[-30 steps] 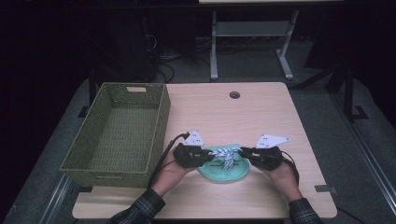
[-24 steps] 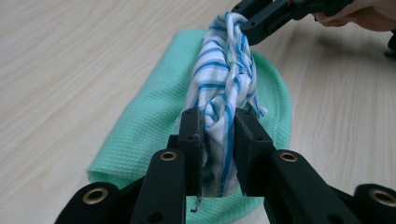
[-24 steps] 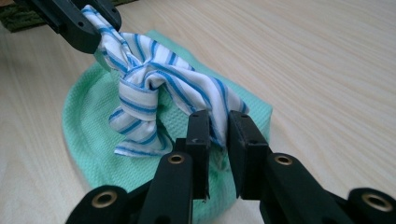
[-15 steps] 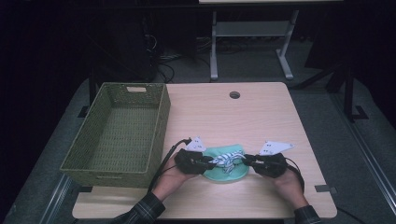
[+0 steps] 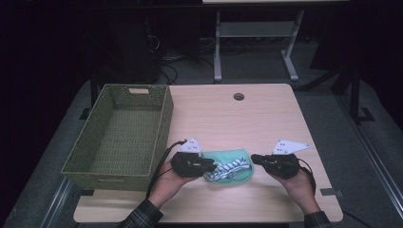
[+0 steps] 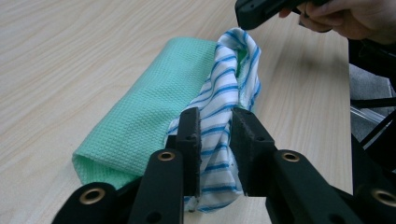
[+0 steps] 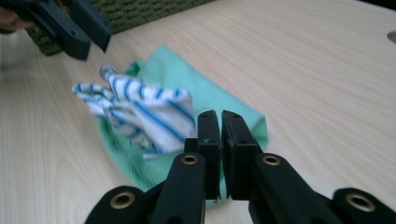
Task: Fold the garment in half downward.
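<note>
A folded green cloth point(image 5: 236, 156) point(image 6: 154, 98) point(image 7: 187, 77) lies near the table's front edge. A white cloth with blue stripes point(image 5: 229, 169) point(image 6: 229, 79) point(image 7: 140, 107) lies bunched on top of it. My left gripper point(image 5: 211, 166) point(image 6: 215, 116) comes in from the left and is shut on the striped cloth's near end; its jaws have just been closing with that cloth between them. My right gripper point(image 5: 253, 157) point(image 7: 220, 116) hovers at the green cloth's right edge. Its jaws have just closed and stand shut with nothing seen between them.
A green woven basket point(image 5: 166, 114) point(image 7: 140, 11) stands on the table's left side, close behind my left hand. A round cable hole point(image 5: 238, 96) sits at the table's far middle. Bare wood point(image 5: 266, 123) stretches behind and right of the cloths.
The striped cloth, earlier stretched between both grippers, now hangs from the left one alone and rests on the green cloth. The right gripper has drawn slightly right, off the cloth.
</note>
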Demonstrator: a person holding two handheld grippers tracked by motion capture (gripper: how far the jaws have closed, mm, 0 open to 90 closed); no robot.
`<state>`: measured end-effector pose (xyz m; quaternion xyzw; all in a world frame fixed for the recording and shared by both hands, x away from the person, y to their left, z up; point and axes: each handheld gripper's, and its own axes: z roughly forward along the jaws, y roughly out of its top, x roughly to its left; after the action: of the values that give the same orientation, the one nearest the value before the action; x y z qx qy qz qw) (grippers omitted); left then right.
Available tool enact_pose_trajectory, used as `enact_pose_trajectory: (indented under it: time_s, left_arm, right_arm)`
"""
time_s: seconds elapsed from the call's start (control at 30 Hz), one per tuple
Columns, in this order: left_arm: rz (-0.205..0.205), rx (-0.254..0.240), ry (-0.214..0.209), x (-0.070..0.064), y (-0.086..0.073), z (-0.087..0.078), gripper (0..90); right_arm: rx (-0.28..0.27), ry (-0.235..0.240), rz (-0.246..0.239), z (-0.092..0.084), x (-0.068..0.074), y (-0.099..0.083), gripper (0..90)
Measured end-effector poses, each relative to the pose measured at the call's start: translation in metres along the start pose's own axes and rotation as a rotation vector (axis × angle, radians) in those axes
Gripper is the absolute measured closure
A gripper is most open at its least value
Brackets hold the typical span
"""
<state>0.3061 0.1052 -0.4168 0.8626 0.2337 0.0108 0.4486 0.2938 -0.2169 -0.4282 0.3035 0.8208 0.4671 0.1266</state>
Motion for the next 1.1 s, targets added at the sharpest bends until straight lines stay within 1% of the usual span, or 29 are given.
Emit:
enact_pose_trajectory:
  time_s: [0.07,0.1,0.13,0.2,0.27,0.3,0.33,0.4,0.43,0.47,0.53,0.57,0.63,0.67,0.73,0.8,0.83,0.9,0.93,1.0,1.07,1.1]
  left_arm:
    - [-0.012,0.009,0.002,0.002,0.0,0.002,76.5]
    - [-0.015,0.015,0.011,0.003,0.0,0.003,77.0]
    - [-0.011,0.021,0.017,0.004,0.001,0.003,77.7]
    - [-0.026,0.022,0.022,0.006,0.0,0.004,78.0]
    - [-0.037,0.031,0.021,0.006,-0.001,0.005,78.0]
    - [-0.033,0.031,0.022,0.006,-0.001,0.006,78.0]
    - [-0.034,0.035,0.02,0.006,-0.002,0.006,78.0]
    - [-0.03,0.043,0.018,0.005,-0.002,0.007,77.9]
    - [-0.034,0.044,0.018,0.005,-0.002,0.008,77.9]
    - [-0.036,0.049,0.019,0.005,-0.003,0.008,77.9]
    - [-0.029,0.058,0.018,0.005,-0.003,0.009,77.8]
    - [-0.03,0.06,0.019,0.005,-0.003,0.01,77.8]
    - [-0.036,0.06,0.02,0.005,-0.003,0.01,77.7]
    - [-0.037,0.059,0.025,0.005,-0.004,0.011,77.3]
    - [-0.041,0.069,0.04,0.009,-0.004,0.014,77.3]
    - [-0.045,0.081,0.055,0.012,-0.005,0.017,77.3]
    - [-0.046,0.082,0.063,0.013,-0.006,0.019,77.2]
    - [-0.045,0.092,0.069,0.015,-0.006,0.02,77.2]
    - [-0.056,0.104,0.076,0.018,-0.007,0.022,77.0]
    - [-0.064,0.101,0.081,0.019,-0.007,0.022,76.5]
    - [-0.067,0.094,0.083,0.019,-0.007,0.021,76.3]
    - [-0.067,0.08,0.085,0.018,-0.004,0.017,76.4]
  right_arm:
    - [-0.01,0.013,-0.008,0.003,0.001,0.008,87.6]
    - [-0.014,0.018,-0.015,0.006,0.002,0.012,87.6]
    - [-0.016,0.023,-0.018,0.008,0.004,0.016,87.7]
    - [-0.02,0.038,-0.029,0.012,0.007,0.021,87.6]
    - [-0.017,0.053,-0.045,0.016,0.011,0.023,87.7]
    - [-0.012,0.057,-0.046,0.017,0.012,0.022,87.7]
    - [-0.003,0.057,-0.059,0.019,0.014,0.021,88.4]
    - [0.015,0.068,-0.054,0.021,0.015,0.016,88.4]
    - [0.032,0.07,-0.046,0.022,0.016,0.013,88.4]
    - [0.038,0.075,-0.039,0.022,0.016,0.01,88.4]
    - [0.056,0.076,-0.039,0.023,0.016,0.006,89.0]
    - [0.059,0.077,-0.031,0.022,0.016,0.004,89.0]
    - [0.058,0.078,-0.034,0.022,0.015,0.002,88.9]
    - [0.068,0.08,-0.02,0.02,0.016,0.0,89.0]
    - [0.077,0.082,-0.024,0.02,0.016,-0.004,88.9]
    - [0.091,0.088,-0.012,0.02,0.017,-0.009,89.0]
    - [0.1,0.091,-0.015,0.02,0.017,-0.012,89.0]
    - [0.111,0.096,-0.01,0.02,0.018,-0.016,88.9]
    - [0.121,0.1,-0.005,0.02,0.019,-0.018,89.0]
    - [0.125,0.105,-0.005,0.019,0.02,-0.021,88.9]
    - [0.115,0.109,-0.003,0.017,0.019,-0.02,88.8]
    - [0.105,0.108,0.0,0.016,0.019,-0.018,88.9]
